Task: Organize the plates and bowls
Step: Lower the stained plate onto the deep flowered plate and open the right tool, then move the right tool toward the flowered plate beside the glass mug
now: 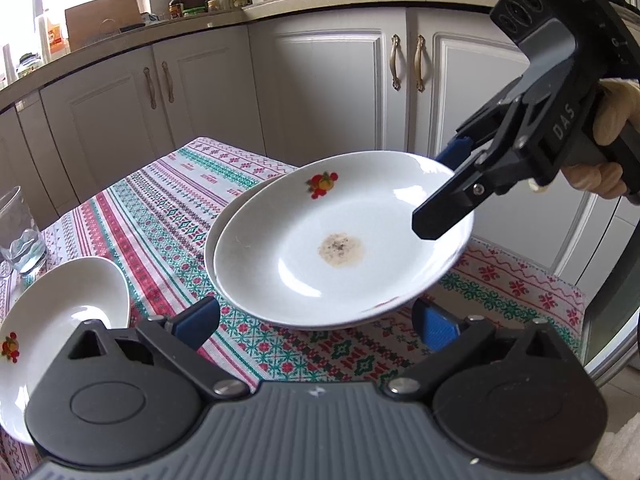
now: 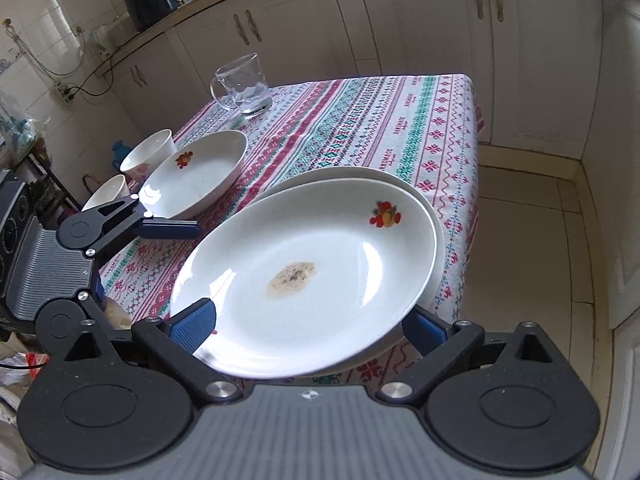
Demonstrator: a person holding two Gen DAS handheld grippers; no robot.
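A white plate with a fruit motif and a brown stain hangs just above a second white plate that lies on the tablecloth. My right gripper is wide open with the stained plate's near rim between its blue pads, one pad above and one below; it shows in the left wrist view at the plate's right rim. My left gripper is open and empty in front of the plates. A third fruit-motif dish sits to the left. Two white bowls stand beyond it.
A glass mug stands on the patterned tablecloth at the far side. The table's right edge drops to a tiled floor. White kitchen cabinets surround the table.
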